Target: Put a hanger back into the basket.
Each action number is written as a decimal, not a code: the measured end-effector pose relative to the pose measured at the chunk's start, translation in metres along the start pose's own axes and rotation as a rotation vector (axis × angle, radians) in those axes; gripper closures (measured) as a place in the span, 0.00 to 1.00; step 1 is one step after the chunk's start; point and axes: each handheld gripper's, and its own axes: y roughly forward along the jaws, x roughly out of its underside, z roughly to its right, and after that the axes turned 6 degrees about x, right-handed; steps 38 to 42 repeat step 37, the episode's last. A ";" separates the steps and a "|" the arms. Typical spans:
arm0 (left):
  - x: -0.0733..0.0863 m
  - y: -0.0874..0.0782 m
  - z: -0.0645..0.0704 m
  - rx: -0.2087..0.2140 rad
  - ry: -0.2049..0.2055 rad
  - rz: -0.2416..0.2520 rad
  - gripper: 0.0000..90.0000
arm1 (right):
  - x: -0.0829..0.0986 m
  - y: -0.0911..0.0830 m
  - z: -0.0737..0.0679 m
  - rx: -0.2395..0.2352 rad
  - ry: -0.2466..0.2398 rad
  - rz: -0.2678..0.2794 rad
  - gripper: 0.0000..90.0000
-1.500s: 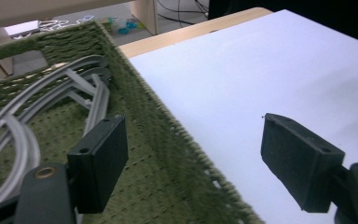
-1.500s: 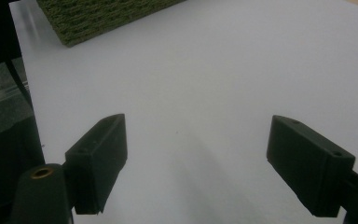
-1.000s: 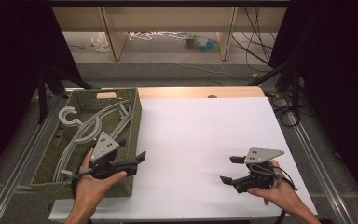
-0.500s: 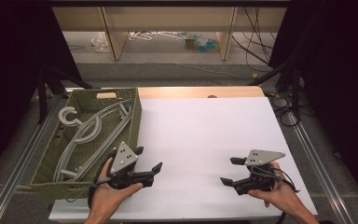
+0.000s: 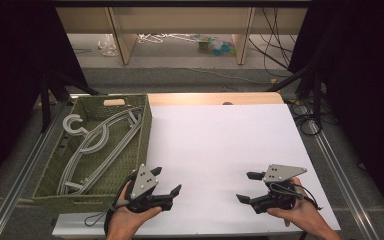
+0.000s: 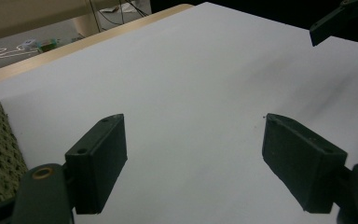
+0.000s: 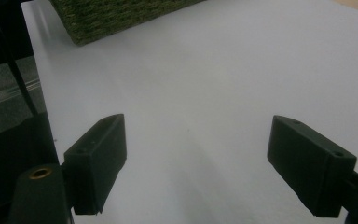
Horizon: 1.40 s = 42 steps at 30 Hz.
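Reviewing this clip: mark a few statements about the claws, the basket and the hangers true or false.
1. Both claws are open and empty. True: left claw, right claw.
2. The grey hangers lie on the white tabletop. False: they lie inside the green woven basket.
3. The basket sits at the table's left side. True.
4. The right claw grips a hanger. False: it holds nothing.

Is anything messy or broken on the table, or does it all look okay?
Nothing stands out. The grey hangers lie inside the green woven basket at the table's left. The white table is bare and unmarked. The left gripper and right gripper are open and hold nothing.
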 end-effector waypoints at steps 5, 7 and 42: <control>0.015 -0.002 0.005 0.012 -0.003 -0.004 0.23 | 0.002 -0.002 -0.004 0.006 -0.002 0.000 0.23; 0.018 -0.005 0.006 0.009 -0.001 0.001 0.23 | 0.003 -0.004 -0.007 0.012 -0.001 0.004 0.23; 0.024 -0.012 0.001 0.001 -0.032 0.033 0.22 | 0.012 -0.006 -0.014 0.003 -0.002 -0.003 0.22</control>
